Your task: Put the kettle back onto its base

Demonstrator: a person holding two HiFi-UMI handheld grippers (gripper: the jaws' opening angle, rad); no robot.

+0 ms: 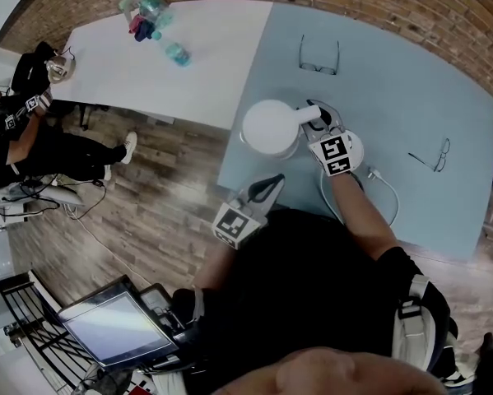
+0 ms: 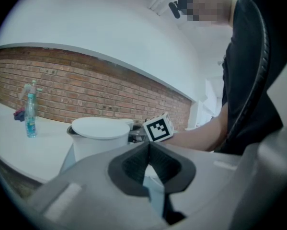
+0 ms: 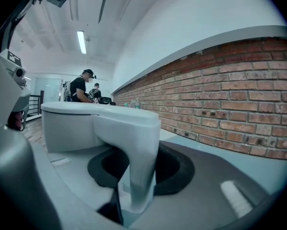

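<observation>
Looking down in the head view, the white kettle (image 1: 271,127) sits on the blue-grey tabletop (image 1: 411,81) close to its left edge, with its handle (image 1: 308,115) pointing right. The right gripper (image 1: 315,120) is at that handle. Just past it, partly under the gripper's marker cube, there's a white disc with a cord (image 1: 388,189) that I take to be the base (image 1: 358,142). So the kettle is beside it, not on it. The left gripper (image 1: 272,183) hangs near the tabletop's near edge, apart from the kettle.

Left gripper view: the claw is pinched closed, pads meeting, nothing in it. The kettle stands ahead of it.

Right gripper view: the claw is clamped on the handle, pads pressing on both sides.

My take: it's hard, smooth plastic, so it's stiff and won't squash, but it could slip or swing in the pads. That gets worse if there's water inside, which I can't tell with the lid on. The handle is the only sane place to grab. I'd keep it upright and lower it straight onto the base.
</observation>
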